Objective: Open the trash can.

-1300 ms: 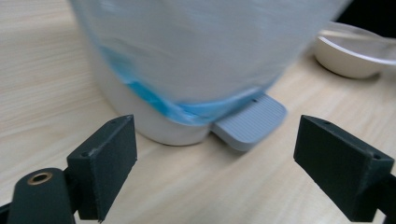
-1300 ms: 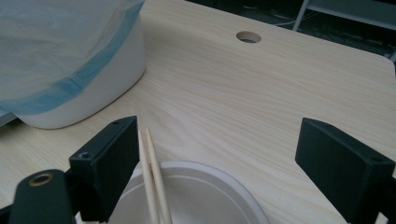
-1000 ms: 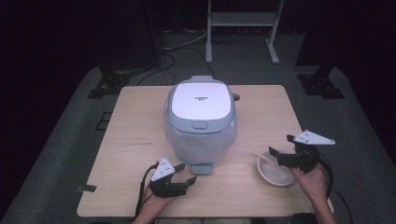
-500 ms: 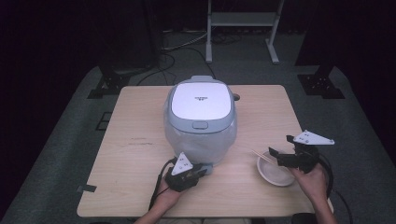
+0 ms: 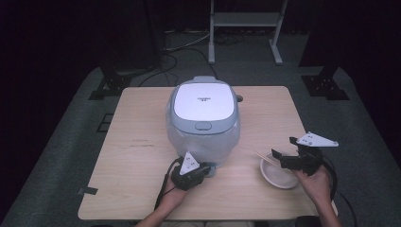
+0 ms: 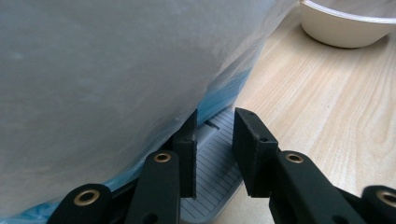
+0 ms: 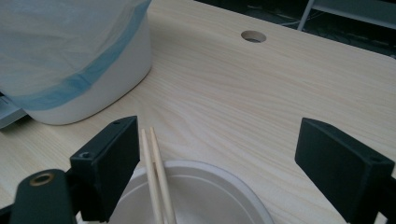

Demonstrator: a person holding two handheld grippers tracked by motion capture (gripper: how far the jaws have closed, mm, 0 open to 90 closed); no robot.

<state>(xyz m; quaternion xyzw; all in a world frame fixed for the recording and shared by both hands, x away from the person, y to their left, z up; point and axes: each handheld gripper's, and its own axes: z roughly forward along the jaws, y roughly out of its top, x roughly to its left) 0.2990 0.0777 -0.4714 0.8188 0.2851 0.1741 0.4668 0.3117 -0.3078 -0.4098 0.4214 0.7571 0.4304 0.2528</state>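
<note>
1. A rice cooker [image 5: 203, 118] with a white lid, wrapped in cloudy plastic, stands at the middle of the worktop [image 5: 137, 142].
2. Right of the cooker and nearer the person sits a shallow white bowl [image 5: 279, 176] with a pair of chopsticks [image 5: 265, 158] lying over its rim, tips toward the cooker.
3. Behind the cooker, a round hole [image 7: 253, 36] is cut into the worktop.
4. The cooker's bulging plastic-wrapped wall hangs over the left gripper [image 5: 208, 171], crowding it at the cooker's front foot.
5. There a ribbed grey tab [image 6: 212, 161] juts from under the cooker's base, next to a blue band.
6. The left gripper's jaws have just been closing and now stand narrowly apart with the tab between them; whether the pads actually press it, I cannot tell.
7. The right gripper [image 7: 217, 168] hovers over the bowl, jaws wide apart, holding nothing; the chopsticks lie just beside its left jaw.
</note>
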